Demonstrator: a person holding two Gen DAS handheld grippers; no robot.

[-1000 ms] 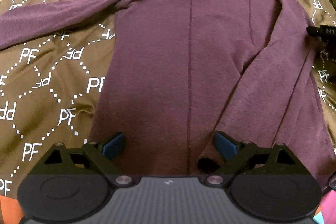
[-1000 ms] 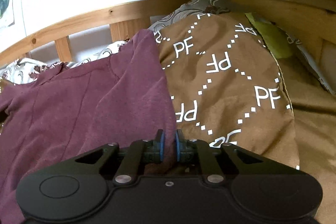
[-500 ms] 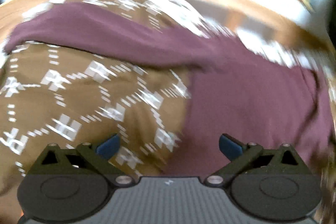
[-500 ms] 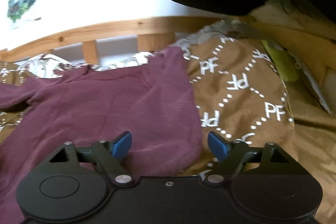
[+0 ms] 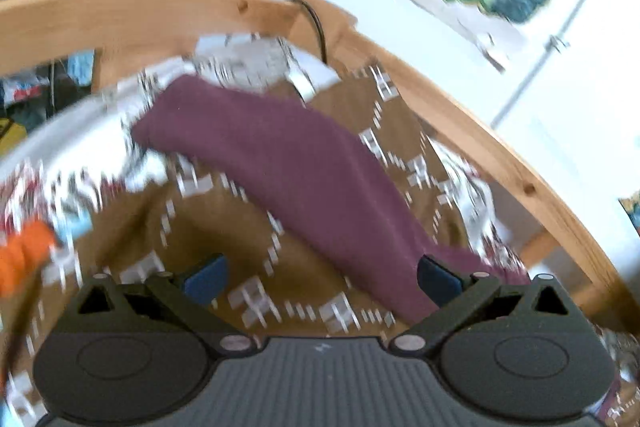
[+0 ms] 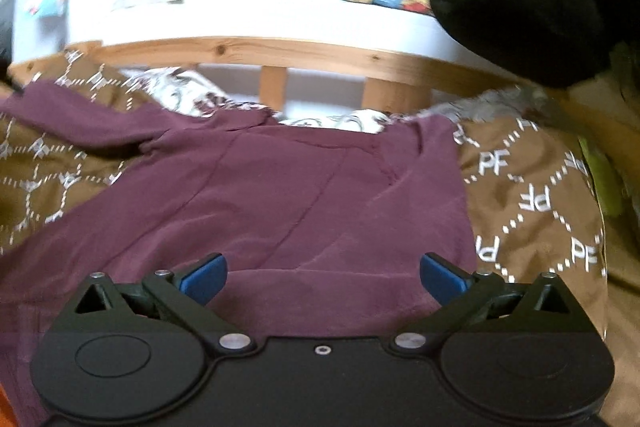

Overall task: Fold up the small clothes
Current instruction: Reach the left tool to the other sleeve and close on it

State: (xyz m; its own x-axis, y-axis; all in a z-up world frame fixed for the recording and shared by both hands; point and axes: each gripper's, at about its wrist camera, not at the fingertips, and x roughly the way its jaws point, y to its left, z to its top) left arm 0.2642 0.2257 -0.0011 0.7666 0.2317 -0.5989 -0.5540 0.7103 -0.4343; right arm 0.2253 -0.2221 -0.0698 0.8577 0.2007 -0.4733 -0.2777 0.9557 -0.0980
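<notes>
A maroon long-sleeved top point(image 6: 280, 195) lies flat on a brown blanket with white "PF" print point(image 6: 536, 195). Its right sleeve is folded in over the body. Its left sleeve point(image 5: 296, 171) stretches out straight across the blanket in the left wrist view. My left gripper point(image 5: 320, 277) is open and empty, above the blanket near where that sleeve joins the body. My right gripper point(image 6: 322, 277) is open and empty, over the lower right part of the top.
A wooden bed rail point(image 6: 280, 55) curves behind the blanket and also shows in the left wrist view point(image 5: 460, 115). A patterned white pillow point(image 6: 176, 95) lies by the collar. An orange thing point(image 5: 20, 255) is at the left edge. Posters hang on the white wall.
My right gripper opened and let go of the top's right edge, then shifted left over the body. My left gripper swung left, from the hem to the outstretched left sleeve.
</notes>
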